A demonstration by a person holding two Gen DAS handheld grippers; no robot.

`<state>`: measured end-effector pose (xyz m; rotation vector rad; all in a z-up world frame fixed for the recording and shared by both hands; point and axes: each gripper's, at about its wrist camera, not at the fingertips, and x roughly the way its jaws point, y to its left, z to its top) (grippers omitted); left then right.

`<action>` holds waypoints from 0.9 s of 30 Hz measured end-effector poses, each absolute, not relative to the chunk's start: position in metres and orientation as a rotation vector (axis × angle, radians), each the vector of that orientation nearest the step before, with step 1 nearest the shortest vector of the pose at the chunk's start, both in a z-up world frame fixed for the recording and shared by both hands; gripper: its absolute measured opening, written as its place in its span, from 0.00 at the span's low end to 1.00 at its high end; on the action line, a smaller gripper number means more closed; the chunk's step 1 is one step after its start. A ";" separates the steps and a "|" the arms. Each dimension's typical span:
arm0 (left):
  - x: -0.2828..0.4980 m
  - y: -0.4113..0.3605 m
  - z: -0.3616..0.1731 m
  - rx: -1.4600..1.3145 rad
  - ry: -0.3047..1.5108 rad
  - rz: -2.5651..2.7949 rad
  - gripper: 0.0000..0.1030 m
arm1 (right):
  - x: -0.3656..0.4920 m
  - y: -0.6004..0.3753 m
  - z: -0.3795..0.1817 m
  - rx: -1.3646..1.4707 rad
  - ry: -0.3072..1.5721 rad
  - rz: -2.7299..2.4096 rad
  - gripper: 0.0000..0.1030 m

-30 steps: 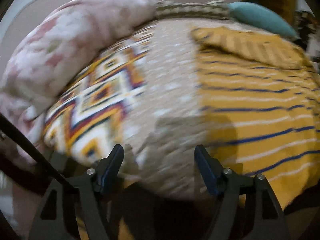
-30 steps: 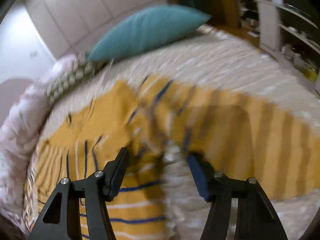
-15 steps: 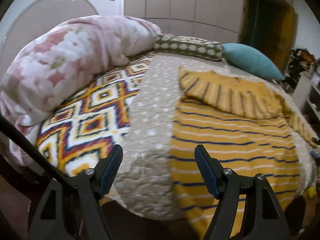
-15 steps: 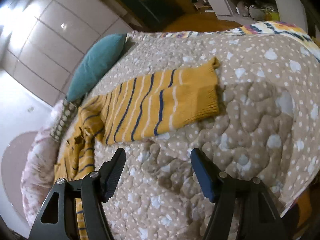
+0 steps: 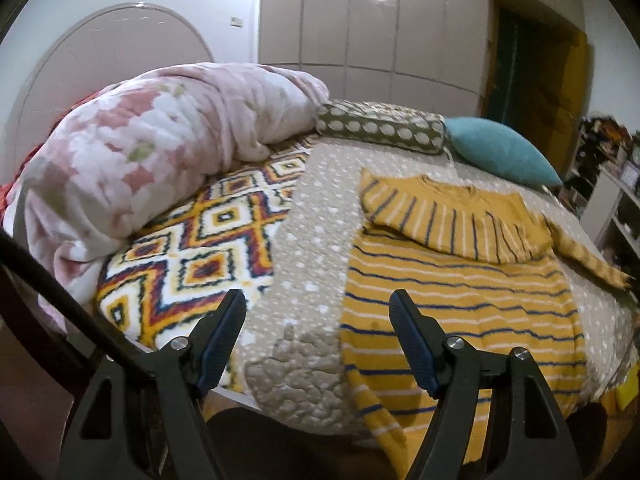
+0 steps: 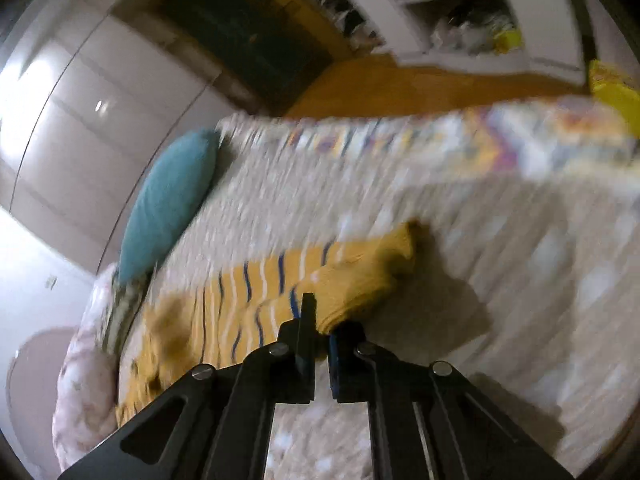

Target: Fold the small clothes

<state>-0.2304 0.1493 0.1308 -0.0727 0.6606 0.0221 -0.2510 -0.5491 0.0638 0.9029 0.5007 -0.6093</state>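
A mustard-yellow sweater (image 5: 460, 304) with blue and white stripes lies flat on the bed, its left sleeve folded across the chest and its right sleeve (image 5: 588, 260) stretched out to the right. My left gripper (image 5: 318, 340) is open and empty, held back above the bed's near edge by the sweater's hem. In the right wrist view my right gripper (image 6: 320, 328) is shut on the cuff end of the right sleeve (image 6: 360, 276), which is bunched and lifted off the quilt. That view is blurred.
The bed has a beige dotted quilt (image 5: 316, 240) and a diamond-pattern blanket (image 5: 200, 256). A pink floral duvet (image 5: 132, 168) is heaped at the left. A dotted bolster (image 5: 380, 130) and a teal pillow (image 5: 500, 152) lie at the head. Shelves (image 6: 460, 12) stand beyond the bed.
My right gripper has closed on the sleeve cuff and begun lifting it. My left gripper has pulled back and up from the sweater, staying open.
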 end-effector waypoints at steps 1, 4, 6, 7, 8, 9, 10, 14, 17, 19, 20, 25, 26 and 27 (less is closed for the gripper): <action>-0.230 0.155 0.130 -0.089 0.661 0.031 0.71 | -0.257 -0.560 0.077 0.889 0.476 -0.657 0.06; -0.227 0.165 0.123 -0.111 0.671 0.052 0.71 | -0.259 -0.576 0.114 0.805 0.433 -0.750 0.06; -0.226 0.170 0.119 -0.125 0.676 0.062 0.71 | -0.252 -0.571 0.133 0.752 0.430 -0.751 0.06; -0.226 0.173 0.117 -0.133 0.678 0.062 0.71 | -0.243 -0.562 0.145 0.711 0.433 -0.736 0.06; -0.226 0.175 0.115 -0.142 0.679 0.060 0.71 | -0.237 -0.551 0.153 0.676 0.438 -0.716 0.06; -0.226 0.177 0.113 -0.150 0.680 0.059 0.71 | -0.227 -0.536 0.162 0.640 0.445 -0.678 0.06; -0.227 0.179 0.111 -0.157 0.681 0.056 0.71 | -0.212 -0.517 0.170 0.612 0.452 -0.620 0.06; -0.233 0.185 0.105 -0.164 0.677 0.054 0.71 | -0.147 -0.424 0.190 0.497 0.501 -0.384 0.06; -0.240 0.191 0.103 -0.157 0.662 0.064 0.71 | -0.089 -0.341 0.188 0.423 0.567 -0.196 0.06; -0.244 0.197 0.100 -0.162 0.655 0.068 0.71 | -0.052 -0.286 0.180 0.378 0.617 -0.092 0.06; -0.245 0.201 0.098 -0.166 0.654 0.067 0.71 | -0.038 -0.258 0.174 0.352 0.645 -0.043 0.06; -0.250 0.217 0.087 -0.186 0.670 0.078 0.71 | 0.020 -0.139 0.128 0.198 0.789 0.106 0.06; -0.251 0.221 0.085 -0.185 0.671 0.088 0.71 | 0.030 -0.123 0.118 0.170 0.812 0.116 0.06; -0.252 0.223 0.084 -0.185 0.671 0.097 0.71 | 0.042 -0.101 0.102 0.131 0.844 0.125 0.06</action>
